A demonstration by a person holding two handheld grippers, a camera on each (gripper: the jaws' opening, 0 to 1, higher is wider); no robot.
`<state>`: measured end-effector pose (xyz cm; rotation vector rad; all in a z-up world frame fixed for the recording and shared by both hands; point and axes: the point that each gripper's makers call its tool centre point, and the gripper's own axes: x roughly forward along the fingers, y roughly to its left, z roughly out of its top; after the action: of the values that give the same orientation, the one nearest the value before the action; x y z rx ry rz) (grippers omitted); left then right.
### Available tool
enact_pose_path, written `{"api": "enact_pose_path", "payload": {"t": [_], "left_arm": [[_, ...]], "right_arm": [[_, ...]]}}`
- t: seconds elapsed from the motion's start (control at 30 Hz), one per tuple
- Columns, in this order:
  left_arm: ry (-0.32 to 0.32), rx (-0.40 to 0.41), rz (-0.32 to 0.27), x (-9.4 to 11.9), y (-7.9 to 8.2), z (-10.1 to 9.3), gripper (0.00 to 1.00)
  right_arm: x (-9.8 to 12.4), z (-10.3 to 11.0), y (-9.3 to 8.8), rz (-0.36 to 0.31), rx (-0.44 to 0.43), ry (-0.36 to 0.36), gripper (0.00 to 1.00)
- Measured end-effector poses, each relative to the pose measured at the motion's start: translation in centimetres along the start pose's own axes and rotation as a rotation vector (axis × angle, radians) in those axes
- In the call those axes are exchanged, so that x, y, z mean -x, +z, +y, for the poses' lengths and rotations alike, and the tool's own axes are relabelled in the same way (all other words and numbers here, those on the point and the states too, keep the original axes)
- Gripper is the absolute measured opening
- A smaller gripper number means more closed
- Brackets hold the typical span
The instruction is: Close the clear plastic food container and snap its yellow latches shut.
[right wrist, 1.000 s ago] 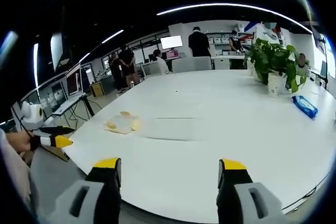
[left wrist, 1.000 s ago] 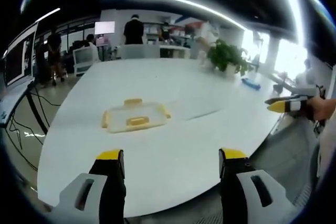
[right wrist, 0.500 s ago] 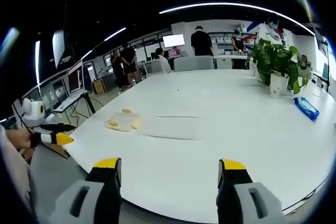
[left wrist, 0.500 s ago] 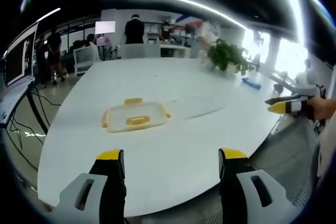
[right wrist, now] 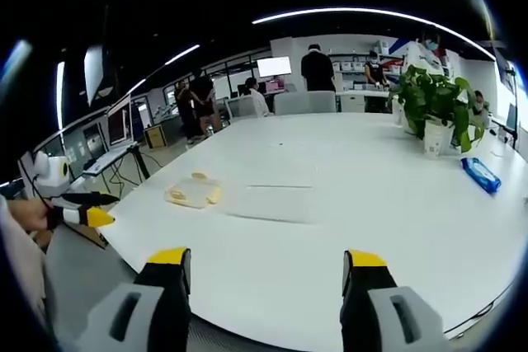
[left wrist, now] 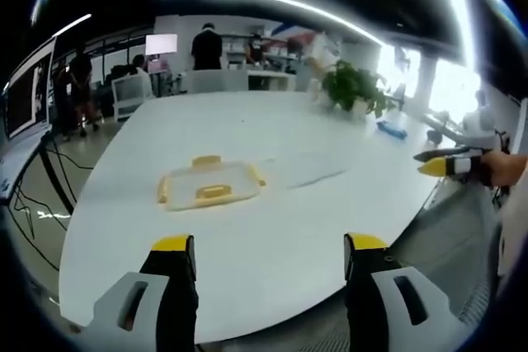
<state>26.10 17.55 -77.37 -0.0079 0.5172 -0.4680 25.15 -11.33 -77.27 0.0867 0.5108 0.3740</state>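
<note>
Open-plan office, long white table point(right wrist: 346, 195), monitors point(right wrist: 273, 66), desks, potted plant point(right wrist: 436, 105)

You face a big white table point(right wrist: 363, 228) in an open office. A plant point(right wrist: 435, 105) stands at its far right, ceiling strip lights point(right wrist: 371, 12) glow overhead, and bright windows point(left wrist: 450, 84) line one side.

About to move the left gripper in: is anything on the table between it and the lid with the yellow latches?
Nothing visible. Bare white table lies between the open left gripper and the lid. The clear container sits beside the lid, to its right in the left gripper view.
</note>
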Motion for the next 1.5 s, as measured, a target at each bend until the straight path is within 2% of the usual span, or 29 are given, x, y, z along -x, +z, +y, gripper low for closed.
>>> {"api": "enact_pose_path", "payload": {"t": [0.1,0.27,0.33,0.37,0.47,0.53,0.8,1.2,1.5], "left_arm": [[-0.01,0.01,0.009,0.0,0.0,-0.2,0.72],[-0.039,0.025,-0.008,0.2,0.6,-0.5,0.76],[-0.038,0.008,-0.014,0.2,0.9,-0.4,0.76],[-0.033,-0.018,-0.014,0.1,1.1,0.1,0.76],[-0.022,-0.031,-0.026,0.3,1.9,1.2,0.76],[-0.015,-0.05,-0.036,0.2,2.3,2.1,0.76],[0.0,-0.084,-0.03,-0.5,2.7,4.9,0.75],[-0.025,-0.104,0.015,-2.1,2.0,6.8,0.75],[-0.042,-0.143,0.037,-3.2,2.5,8.4,0.75]], "right_arm": [[0.2,0.1,0.1,-0.008,-0.006,0.004,0.75],[0.2,0.4,0.4,-0.013,-0.02,0.019,0.75],[0.2,0.5,0.5,-0.011,-0.019,0.026,0.75],[0.2,0.7,0.6,-0.008,-0.016,0.034,0.75],[0.0,1.2,0.9,0.004,0.0,0.06,0.75],[-0.4,1.2,0.7,0.035,0.012,0.071,0.74],[-1.6,1.1,3.1,0.014,0.04,0.09,0.74],[-4.5,2.5,4.1,0.042,0.071,0.142,0.73],[-6.6,4.1,4.9,0.056,0.109,0.188,0.73]]}}
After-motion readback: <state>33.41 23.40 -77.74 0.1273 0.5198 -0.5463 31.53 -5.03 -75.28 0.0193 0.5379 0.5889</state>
